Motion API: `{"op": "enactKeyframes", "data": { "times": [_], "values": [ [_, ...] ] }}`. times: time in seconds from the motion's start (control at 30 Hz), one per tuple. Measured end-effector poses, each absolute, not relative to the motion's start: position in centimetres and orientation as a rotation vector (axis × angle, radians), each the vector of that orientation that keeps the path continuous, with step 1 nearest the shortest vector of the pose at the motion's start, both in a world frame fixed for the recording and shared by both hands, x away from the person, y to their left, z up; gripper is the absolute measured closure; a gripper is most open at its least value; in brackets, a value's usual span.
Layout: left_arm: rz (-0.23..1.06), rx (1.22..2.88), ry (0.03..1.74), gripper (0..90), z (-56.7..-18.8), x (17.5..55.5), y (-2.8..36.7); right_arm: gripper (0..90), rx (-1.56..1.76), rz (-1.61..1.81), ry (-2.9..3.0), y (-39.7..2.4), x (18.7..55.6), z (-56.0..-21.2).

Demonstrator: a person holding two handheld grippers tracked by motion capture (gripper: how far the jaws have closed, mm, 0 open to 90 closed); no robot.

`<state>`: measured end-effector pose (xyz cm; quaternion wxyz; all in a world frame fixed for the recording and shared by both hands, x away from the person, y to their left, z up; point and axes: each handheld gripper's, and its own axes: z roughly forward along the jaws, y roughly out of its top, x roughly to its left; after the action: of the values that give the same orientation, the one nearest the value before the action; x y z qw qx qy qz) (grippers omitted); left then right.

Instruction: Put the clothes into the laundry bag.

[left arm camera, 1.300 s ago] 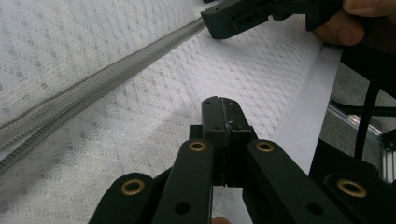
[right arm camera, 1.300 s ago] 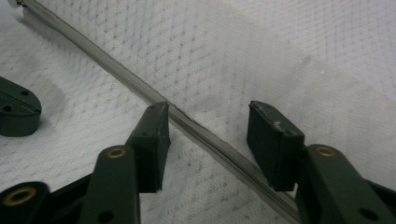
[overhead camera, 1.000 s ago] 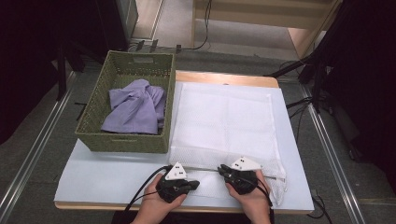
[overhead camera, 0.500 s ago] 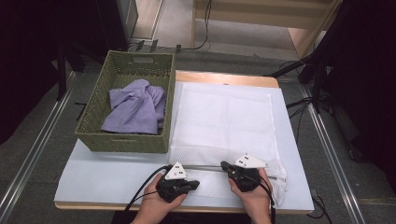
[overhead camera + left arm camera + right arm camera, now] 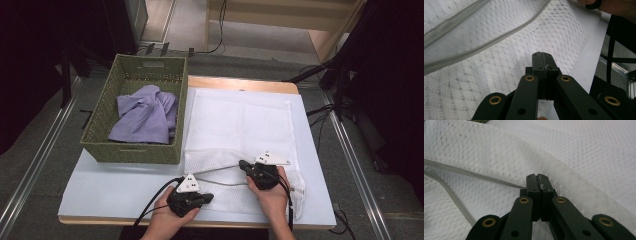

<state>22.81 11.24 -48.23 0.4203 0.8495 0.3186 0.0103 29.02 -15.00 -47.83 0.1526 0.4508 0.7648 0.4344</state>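
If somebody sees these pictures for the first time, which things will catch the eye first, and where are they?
The large white mesh laundry bag lies flat on the table's right half, its grey zipper partly open along the near edge. To its left stands a green woven basket holding crumpled purple clothing. At the near edge, two hands hold black tongs, the left tongs and right tongs, both shut on the bag's mesh by the zipper.
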Motion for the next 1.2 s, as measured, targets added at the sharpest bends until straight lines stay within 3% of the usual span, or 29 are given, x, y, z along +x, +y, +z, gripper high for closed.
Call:
{"op": "enactKeyframes", "data": {
  "times": [0.37,0.67,0.9,1.03,1.2],
  "values": [
    [0.018,2.128,0.799,90.0,-48.2,22.9,11.3,86.9,1.321,1.193,2.251,-15.0,30.1,-48.6],
    [0.014,2.127,0.799,90.0,-48.3,22.9,11.3,61.5,1.296,1.256,2.299,-15.8,29.9,-48.6],
    [0.017,2.126,0.799,90.0,-48.3,22.9,11.3,38.1,1.219,1.117,2.259,-16.7,28.5,-48.6],
    [0.014,2.127,0.798,90.0,-48.3,22.9,11.3,30.5,1.158,1.081,2.255,-16.8,27.9,-48.4],
    [0.008,2.128,0.799,90.0,-48.2,22.9,11.3,32.9,1.141,1.027,2.260,-15.8,28.3,-48.7]
  ]
}}
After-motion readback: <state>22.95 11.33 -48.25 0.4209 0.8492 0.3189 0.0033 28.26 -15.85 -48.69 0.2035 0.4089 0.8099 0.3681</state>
